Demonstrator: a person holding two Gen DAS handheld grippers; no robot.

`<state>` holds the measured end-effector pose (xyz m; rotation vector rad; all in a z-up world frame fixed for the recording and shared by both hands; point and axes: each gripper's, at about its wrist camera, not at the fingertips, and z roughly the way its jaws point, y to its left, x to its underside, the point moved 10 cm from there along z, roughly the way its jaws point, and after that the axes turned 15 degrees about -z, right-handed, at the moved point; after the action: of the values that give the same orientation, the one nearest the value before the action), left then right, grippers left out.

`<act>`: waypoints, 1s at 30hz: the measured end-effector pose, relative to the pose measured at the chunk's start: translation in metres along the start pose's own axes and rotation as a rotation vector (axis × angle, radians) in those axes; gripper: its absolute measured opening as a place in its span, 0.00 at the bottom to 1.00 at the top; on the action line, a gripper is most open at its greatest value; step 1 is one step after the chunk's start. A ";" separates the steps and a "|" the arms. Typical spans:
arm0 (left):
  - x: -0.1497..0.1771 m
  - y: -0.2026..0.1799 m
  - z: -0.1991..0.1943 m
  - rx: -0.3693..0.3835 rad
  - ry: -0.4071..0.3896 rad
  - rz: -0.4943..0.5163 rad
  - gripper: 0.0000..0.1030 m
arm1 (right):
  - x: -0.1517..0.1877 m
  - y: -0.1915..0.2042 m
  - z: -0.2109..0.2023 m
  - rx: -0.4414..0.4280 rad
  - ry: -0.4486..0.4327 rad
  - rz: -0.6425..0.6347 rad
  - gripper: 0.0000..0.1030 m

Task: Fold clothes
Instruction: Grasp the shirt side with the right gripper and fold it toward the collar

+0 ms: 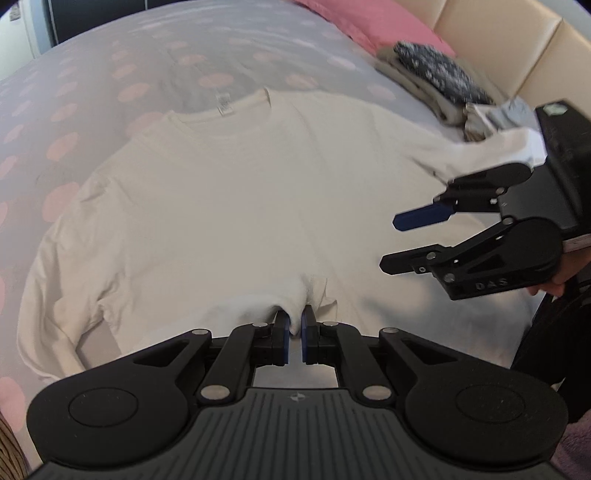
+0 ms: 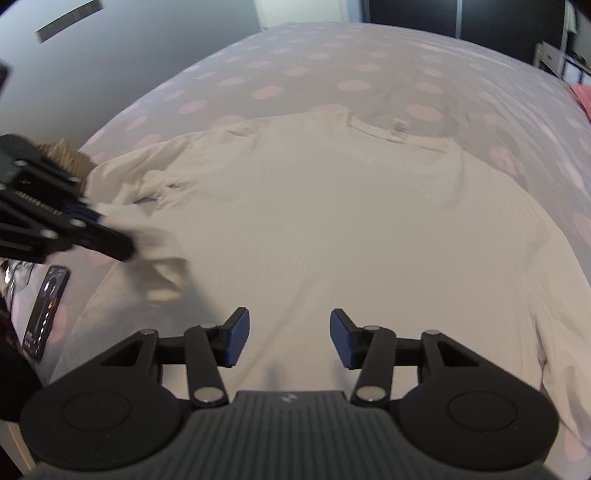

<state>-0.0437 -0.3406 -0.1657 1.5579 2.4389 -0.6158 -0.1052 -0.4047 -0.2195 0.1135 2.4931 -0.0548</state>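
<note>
Fingers on the left gripper point(image 1: 294, 334) are pinched tight on a bunch of the cream long-sleeved cotton shirt point(image 1: 229, 206), while the right gripper point(image 2: 286, 338) hangs over it with fingers apart and nothing between them. One shirt, spread flat on the grey bed sheet with pink dots point(image 1: 92, 74), collar pointing away, long axis running hem to collar. Only the left view catches the folded clothes pile point(image 1: 432, 77) and pink pillow point(image 1: 373, 26); only the right view shows the black phone point(image 2: 46, 314).

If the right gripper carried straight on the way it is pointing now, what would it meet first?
Most likely the body of the cream long-sleeved shirt lying spread on the spotted bedcover. The right gripper is open and empty, angled down at the cloth, with nothing visible between; the depth is hard to judge.
</note>
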 end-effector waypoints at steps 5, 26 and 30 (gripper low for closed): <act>0.003 0.002 0.002 0.019 0.001 -0.009 0.10 | -0.006 0.029 0.003 -0.019 -0.040 -0.153 0.51; -0.011 0.159 -0.049 -0.201 -0.182 -0.372 0.30 | -0.024 0.076 0.070 0.050 0.097 -0.402 0.09; -0.009 0.196 -0.061 -0.272 -0.230 -0.457 0.30 | -0.045 0.058 0.050 -0.003 0.051 -0.270 0.06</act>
<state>0.1402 -0.2499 -0.1554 0.7866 2.5721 -0.4698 -0.0336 -0.3539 -0.2333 -0.2256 2.5437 -0.1625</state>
